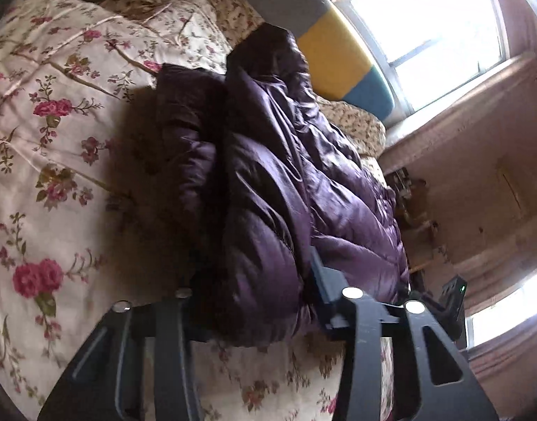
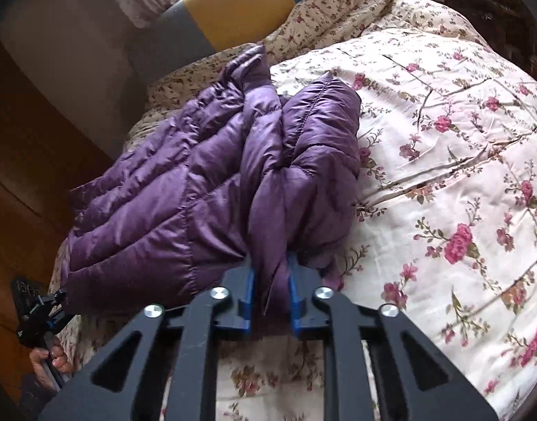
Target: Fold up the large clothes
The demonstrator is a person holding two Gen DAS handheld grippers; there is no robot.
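On the bed's near edge, toward its left corner as the right wrist sees it, the purple down jacket [image 2: 205, 182] lies bunched and roughly folded on the floral quilt [image 2: 443, 161].

Right tool [image 2: 271, 301]: blue pads clamped on a gathered wad of the jacket's near edge, fabric squeezed between them. Solid bite.

Left tool [image 1: 257, 301]: jacket hem bulges between its fingers, one blue pad visible on the right, the other hidden under fabric. Looks like it's holding the jacket, but I can't tell for sure whether the pads are fully closed on it.

One folded section of the jacket [image 2: 321, 129] is doubled over on top on the quilt side. The left tool also shows at lower left in the right wrist view, person's hand [image 2: 51, 358] on its handle.

My read: mid-fold, both tools on the near hem. To do this well:
- lift both ends level so the down doesn't slump to one side
- carry the hem over toward the headboard [image 2: 233, 10] in one arc, keeping tension between tools
- land edges aligned, then release
- slick shell fabric, likely to slip; don't loosen grip early
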